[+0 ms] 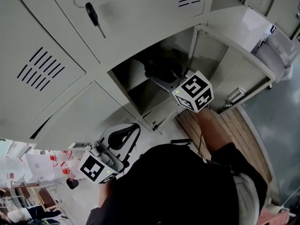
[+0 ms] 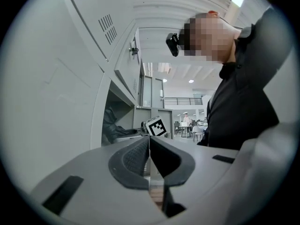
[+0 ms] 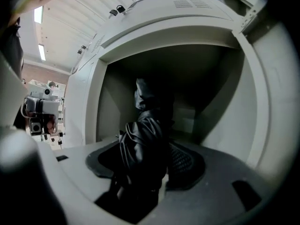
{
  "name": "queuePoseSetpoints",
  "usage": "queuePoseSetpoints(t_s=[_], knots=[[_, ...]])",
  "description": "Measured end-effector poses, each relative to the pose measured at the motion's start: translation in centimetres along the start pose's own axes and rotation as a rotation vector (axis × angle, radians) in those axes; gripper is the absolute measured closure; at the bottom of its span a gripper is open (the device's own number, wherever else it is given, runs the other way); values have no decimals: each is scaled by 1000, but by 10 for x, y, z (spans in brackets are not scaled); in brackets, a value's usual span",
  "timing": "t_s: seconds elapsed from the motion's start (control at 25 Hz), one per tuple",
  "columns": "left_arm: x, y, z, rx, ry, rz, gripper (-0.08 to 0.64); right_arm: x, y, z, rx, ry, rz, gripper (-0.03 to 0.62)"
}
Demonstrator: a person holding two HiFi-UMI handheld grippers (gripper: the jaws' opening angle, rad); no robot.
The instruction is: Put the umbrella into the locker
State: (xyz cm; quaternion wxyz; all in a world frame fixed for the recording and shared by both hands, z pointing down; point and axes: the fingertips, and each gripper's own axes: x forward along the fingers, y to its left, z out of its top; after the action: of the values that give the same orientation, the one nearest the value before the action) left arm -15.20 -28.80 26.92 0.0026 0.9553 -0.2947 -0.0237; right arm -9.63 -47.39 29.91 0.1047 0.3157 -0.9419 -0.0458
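Note:
The black folded umbrella is clamped between the jaws of my right gripper, which is shut on it. Its far end reaches into the open locker compartment. In the head view the right gripper sits at the compartment's mouth, with the umbrella lying dark over the inner shelf. My left gripper hangs low at the left, outside the locker. Its jaws are pressed together with nothing between them. The left gripper view also shows the umbrella inside the opening.
The compartment's door stands swung out to the right. A key hangs from the lock of the closed door above. More closed locker doors lie to the left. Wooden slats run below the locker on the right.

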Motion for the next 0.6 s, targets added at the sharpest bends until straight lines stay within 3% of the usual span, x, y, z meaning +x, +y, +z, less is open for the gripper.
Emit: queuePoseSetpoints(t_s=[0.6], knots=[[-14, 1, 10, 31, -30, 61, 541, 45, -10, 21, -97, 48, 24, 334]])
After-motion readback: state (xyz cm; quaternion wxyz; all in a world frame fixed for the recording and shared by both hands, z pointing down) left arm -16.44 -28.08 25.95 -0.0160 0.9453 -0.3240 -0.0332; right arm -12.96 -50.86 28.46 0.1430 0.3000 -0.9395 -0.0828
